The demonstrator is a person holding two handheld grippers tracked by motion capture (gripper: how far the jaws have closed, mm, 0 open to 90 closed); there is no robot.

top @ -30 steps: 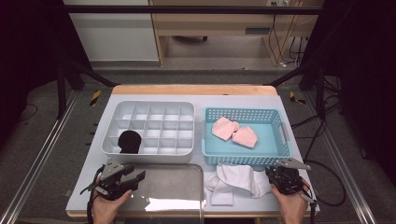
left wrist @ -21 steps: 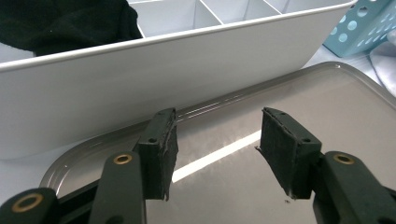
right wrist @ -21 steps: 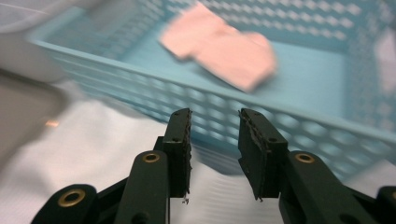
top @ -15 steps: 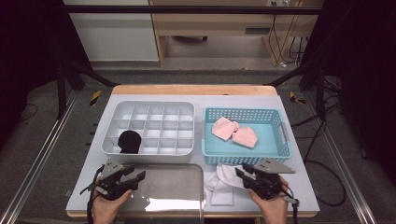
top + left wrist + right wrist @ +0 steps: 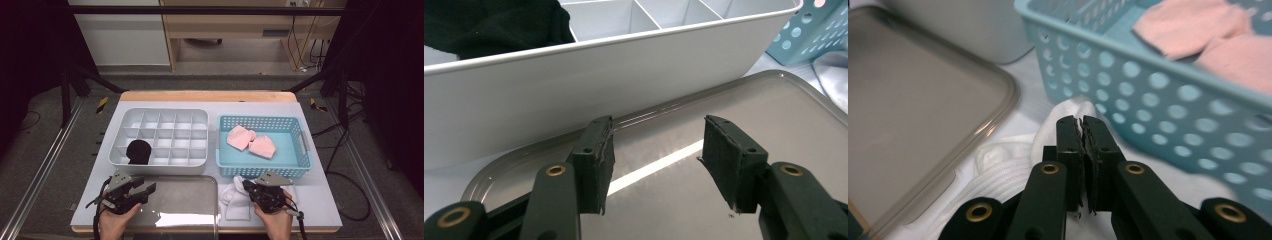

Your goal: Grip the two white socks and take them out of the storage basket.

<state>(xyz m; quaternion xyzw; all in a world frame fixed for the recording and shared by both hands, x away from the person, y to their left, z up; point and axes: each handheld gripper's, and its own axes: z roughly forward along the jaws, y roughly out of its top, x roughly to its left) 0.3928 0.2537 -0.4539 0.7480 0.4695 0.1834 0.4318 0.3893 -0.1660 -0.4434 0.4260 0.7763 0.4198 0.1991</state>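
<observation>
A pile of white socks (image 5: 234, 199) lies on the table just in front of the blue basket (image 5: 305, 150). My right gripper (image 5: 246, 186) hovers low over that pile with its jaws shut and nothing between them. In the right gripper view its tips (image 5: 1083, 121) sit above a white sock (image 5: 1008, 167). Two pink socks (image 5: 250, 140) rest inside the basket. A black sock (image 5: 138, 151) fills a front compartment of the white divided organizer (image 5: 165, 112). My left gripper (image 5: 149, 189) stands open over the left end of the metal tray (image 5: 185, 207).
In the left gripper view the organizer's front wall (image 5: 574, 85) rises right behind the tray (image 5: 734, 105), and the basket's corner (image 5: 819, 30) shows at the right. The basket's perforated wall (image 5: 1148, 85) stands close to my right gripper. The table's front edge is near both hands.
My right gripper has moved left from the table's right side to above the white socks. The left gripper has stayed where it was, still open.
</observation>
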